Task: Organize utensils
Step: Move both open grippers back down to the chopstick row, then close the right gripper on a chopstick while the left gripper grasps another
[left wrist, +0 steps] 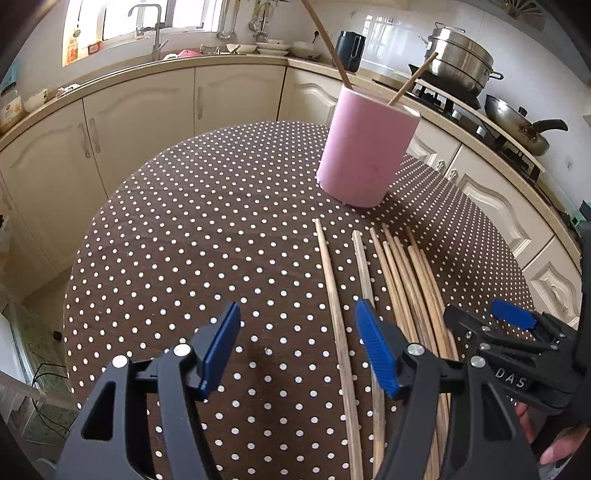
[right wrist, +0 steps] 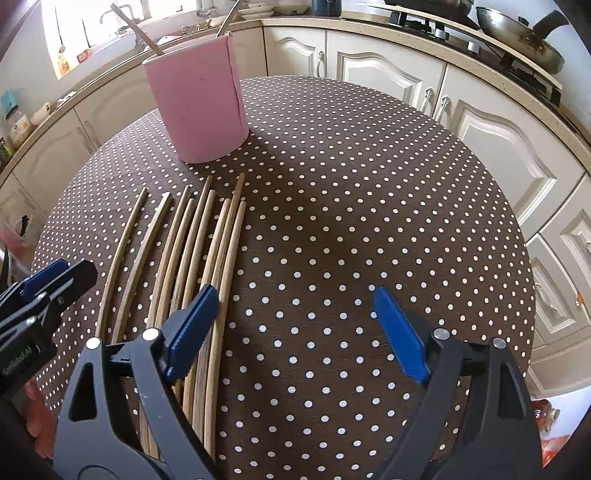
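Observation:
A pink cup (left wrist: 365, 147) stands on the far side of the polka-dot table (left wrist: 184, 240) with two wooden chopsticks (left wrist: 410, 79) leaning in it. Several more chopsticks (left wrist: 410, 273) lie side by side in front of it. My left gripper (left wrist: 299, 347) is open above their left side. One chopstick (left wrist: 332, 288) on the cloth runs between its fingers, untouched. In the right wrist view the cup (right wrist: 199, 99) is far left and the row of chopsticks (right wrist: 207, 258) runs under the left finger of my open right gripper (right wrist: 295, 332), which holds nothing. The left gripper (right wrist: 62, 275) shows at the left edge.
Cream kitchen cabinets (left wrist: 147, 110) curve around behind the table. A stove carries a steel pot (left wrist: 458, 62) and a wok (left wrist: 517, 125) at the back right. A sink with a tap (left wrist: 155, 33) sits under the window. A hand (left wrist: 554, 450) holds the right gripper (left wrist: 484, 314).

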A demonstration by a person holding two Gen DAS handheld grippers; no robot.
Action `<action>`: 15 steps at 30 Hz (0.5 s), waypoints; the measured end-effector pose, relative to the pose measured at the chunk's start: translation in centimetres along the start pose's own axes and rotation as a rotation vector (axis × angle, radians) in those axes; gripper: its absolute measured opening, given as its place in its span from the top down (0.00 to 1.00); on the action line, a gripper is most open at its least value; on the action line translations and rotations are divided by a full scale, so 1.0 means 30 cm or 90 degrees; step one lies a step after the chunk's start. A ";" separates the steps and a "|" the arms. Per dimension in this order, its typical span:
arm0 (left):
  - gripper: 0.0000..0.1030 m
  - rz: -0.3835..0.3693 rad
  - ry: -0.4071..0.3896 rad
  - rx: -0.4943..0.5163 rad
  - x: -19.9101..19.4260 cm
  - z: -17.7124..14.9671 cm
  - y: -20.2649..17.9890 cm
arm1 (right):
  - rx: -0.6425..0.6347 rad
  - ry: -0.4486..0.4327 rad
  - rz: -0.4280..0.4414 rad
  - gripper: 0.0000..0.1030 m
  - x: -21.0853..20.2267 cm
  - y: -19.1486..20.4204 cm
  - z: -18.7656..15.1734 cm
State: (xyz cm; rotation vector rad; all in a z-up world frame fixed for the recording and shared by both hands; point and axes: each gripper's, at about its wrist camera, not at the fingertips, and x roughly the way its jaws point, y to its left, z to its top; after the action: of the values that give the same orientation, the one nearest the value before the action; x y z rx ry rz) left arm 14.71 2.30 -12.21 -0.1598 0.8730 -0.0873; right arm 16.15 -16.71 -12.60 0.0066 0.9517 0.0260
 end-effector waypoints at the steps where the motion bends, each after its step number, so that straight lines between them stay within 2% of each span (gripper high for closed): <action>1: 0.38 0.001 0.003 0.000 0.004 0.000 -0.002 | -0.003 0.003 -0.006 0.18 0.005 0.003 0.004; 4: 0.38 0.005 0.007 -0.001 0.011 0.000 -0.006 | -0.021 0.008 -0.016 0.18 0.017 0.028 0.005; 7: 0.38 0.005 0.012 0.000 0.020 0.002 -0.006 | -0.019 0.002 -0.003 0.19 0.031 0.021 0.011; 8: 0.38 0.005 0.015 0.002 0.024 0.002 -0.009 | -0.027 -0.008 0.003 0.29 0.028 0.021 0.010; 9: 0.38 0.005 0.018 0.004 0.027 0.002 -0.012 | -0.035 -0.017 0.011 0.50 0.023 0.024 0.011; 11: 0.38 0.007 0.021 0.009 0.033 0.002 -0.021 | -0.044 -0.025 0.019 0.76 0.016 0.027 0.009; 13: 0.38 0.010 0.022 0.014 0.037 0.005 -0.036 | -0.051 -0.032 0.030 0.83 0.012 0.031 0.002; 14: 0.38 0.012 0.023 0.017 0.040 0.008 -0.044 | -0.049 -0.032 0.046 0.91 0.013 0.026 0.001; 15: 0.38 0.014 0.024 0.020 0.043 0.010 -0.048 | -0.046 -0.033 0.055 0.91 0.004 0.026 -0.005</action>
State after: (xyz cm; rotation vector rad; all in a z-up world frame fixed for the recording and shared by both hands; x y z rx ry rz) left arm 15.75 0.73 -12.74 -0.1202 0.9097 -0.0838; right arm 16.07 -15.94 -12.78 -0.0187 0.8984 0.1399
